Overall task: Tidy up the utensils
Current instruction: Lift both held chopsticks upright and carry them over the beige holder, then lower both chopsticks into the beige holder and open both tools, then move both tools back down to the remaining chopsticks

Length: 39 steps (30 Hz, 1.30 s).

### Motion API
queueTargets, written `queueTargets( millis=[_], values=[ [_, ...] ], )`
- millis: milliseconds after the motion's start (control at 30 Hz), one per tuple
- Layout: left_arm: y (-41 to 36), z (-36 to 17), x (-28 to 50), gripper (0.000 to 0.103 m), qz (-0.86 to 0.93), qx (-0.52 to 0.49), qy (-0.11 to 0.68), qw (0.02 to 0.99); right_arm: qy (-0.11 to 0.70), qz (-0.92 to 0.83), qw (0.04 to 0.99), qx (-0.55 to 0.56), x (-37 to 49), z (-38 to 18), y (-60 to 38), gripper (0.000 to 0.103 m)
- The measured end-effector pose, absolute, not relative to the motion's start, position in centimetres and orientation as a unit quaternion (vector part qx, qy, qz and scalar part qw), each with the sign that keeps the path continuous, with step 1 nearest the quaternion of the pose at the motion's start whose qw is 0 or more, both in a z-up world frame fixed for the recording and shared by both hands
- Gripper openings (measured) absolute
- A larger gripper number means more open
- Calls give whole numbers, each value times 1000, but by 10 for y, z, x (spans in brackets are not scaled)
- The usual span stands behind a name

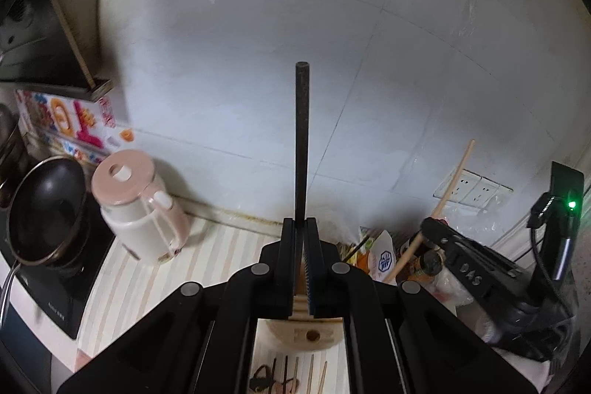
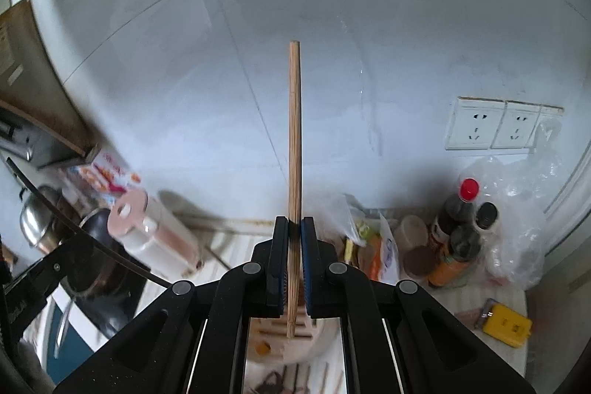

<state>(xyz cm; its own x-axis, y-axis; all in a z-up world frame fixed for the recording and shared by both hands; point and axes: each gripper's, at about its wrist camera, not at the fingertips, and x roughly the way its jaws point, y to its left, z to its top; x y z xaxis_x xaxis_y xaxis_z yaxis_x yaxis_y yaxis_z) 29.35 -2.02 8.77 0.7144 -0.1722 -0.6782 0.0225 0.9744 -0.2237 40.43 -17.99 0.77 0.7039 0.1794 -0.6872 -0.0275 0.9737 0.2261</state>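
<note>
My left gripper (image 1: 300, 228) is shut on a black chopstick (image 1: 301, 135) that stands upright above the counter. My right gripper (image 2: 294, 228) is shut on a wooden chopstick (image 2: 294, 135), also upright; it shows in the left wrist view (image 1: 436, 209) at the right, with the right gripper (image 1: 430, 228). Below both grippers sits a round wooden utensil holder (image 1: 310, 335), seen also in the right wrist view (image 2: 295, 331). The wooden chopstick's lower end reaches down to the holder's slots. Several more chopsticks (image 1: 310, 372) lie on the counter in front of it.
A pink-lidded jug (image 1: 140, 205) and a black pan (image 1: 44, 209) on a cooktop stand at the left. Food packets (image 2: 373, 246), sauce bottles (image 2: 461, 231), a plastic bag (image 2: 524, 209) and a yellow tool (image 2: 506, 324) crowd the right. The tiled wall carries sockets (image 2: 498, 128).
</note>
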Motion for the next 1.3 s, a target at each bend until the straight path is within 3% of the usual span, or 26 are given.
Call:
queueTargets(
  millis=[467,567,633,700,767,800,900,1033,1300],
  values=[
    [-51,14,351,2,-81,-55,464,881,376,44,919,112,445,-64,-182,7],
    [-53,16,347,7,-77,-54,471,877,402,60,907,108,450,-76,-180,7],
    [-52,26,339,10,-71,-49,457,885,413,70,901,110,450,-78,-180,14],
    [-52,33,333,22,-61,-37,451,890,411,71,901,117,445,-75,-186,28],
    [-45,39,326,65,-47,-37,442,895,409,65,902,124,438,-68,-194,33],
    [-41,41,321,73,-42,-42,436,898,408,61,902,125,433,-65,-197,36],
    [-29,42,307,79,-21,-40,424,904,411,41,902,128,418,-60,-208,48],
    [-18,31,287,103,9,-36,419,907,422,12,897,128,389,-65,-223,64],
    [-15,-30,254,103,28,-7,466,884,440,1,887,142,334,-100,-239,80]
  ],
)
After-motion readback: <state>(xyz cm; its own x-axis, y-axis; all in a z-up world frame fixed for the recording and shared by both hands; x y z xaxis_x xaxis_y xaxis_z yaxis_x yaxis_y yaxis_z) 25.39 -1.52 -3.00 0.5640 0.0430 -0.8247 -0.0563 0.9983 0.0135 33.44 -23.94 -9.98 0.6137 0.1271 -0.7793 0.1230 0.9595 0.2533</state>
